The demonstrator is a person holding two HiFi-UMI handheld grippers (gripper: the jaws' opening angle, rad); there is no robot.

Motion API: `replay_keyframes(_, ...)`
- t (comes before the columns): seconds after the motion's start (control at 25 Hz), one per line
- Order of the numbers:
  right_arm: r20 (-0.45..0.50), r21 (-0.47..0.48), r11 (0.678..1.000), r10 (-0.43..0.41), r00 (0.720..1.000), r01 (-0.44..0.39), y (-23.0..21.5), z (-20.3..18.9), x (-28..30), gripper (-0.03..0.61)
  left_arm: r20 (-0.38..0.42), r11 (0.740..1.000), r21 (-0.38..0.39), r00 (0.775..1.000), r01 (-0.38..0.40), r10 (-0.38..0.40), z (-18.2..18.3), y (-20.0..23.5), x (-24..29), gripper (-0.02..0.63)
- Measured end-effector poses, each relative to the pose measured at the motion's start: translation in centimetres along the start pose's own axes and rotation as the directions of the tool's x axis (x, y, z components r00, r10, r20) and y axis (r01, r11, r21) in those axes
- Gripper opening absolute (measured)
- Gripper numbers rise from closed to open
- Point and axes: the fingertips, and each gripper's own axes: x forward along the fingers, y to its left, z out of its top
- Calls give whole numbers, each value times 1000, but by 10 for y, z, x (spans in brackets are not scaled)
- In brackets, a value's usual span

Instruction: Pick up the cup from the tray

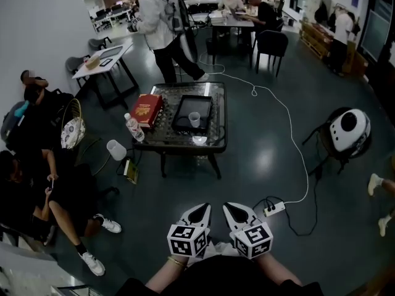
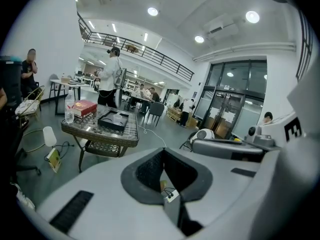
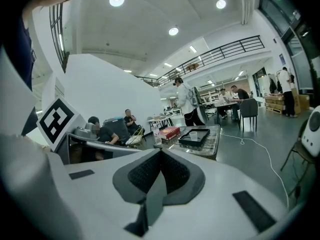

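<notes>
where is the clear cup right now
In the head view, the small clear plastic cup stands inside the flat black tray on the dark wicker table, right of the red book.

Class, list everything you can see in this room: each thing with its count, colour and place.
low glass-topped wicker table: one, dark, middle of the floor
flat rectangular black tray: one, black, on the table
small clear plastic cup: one, clear, upright in the tray
thick red book: one, red, left of the tray
clear plastic water bottle: one, clear, table's left edge
long white cable: one, white, on the floor to the right
white power strip: one, white, at the cable's near end
people: several, around the room
left gripper: one, white and black, shut, empty
right gripper: one, white and black, shut, empty
</notes>
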Motion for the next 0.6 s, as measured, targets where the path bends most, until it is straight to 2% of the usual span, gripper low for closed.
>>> replay_keyframes(0.28, -11, 20, 1000, 8, 1000, -8, -14, 2, 4, 11, -1, 998, -15, 998, -62, 62, 4, 12, 5, 11)
replay_keyframes(0.6, -32, 14, 1000, 11, 999, -11, -41, 11, 38, 12, 5, 997, -13, 997, -81, 81, 27, 39, 38, 11)
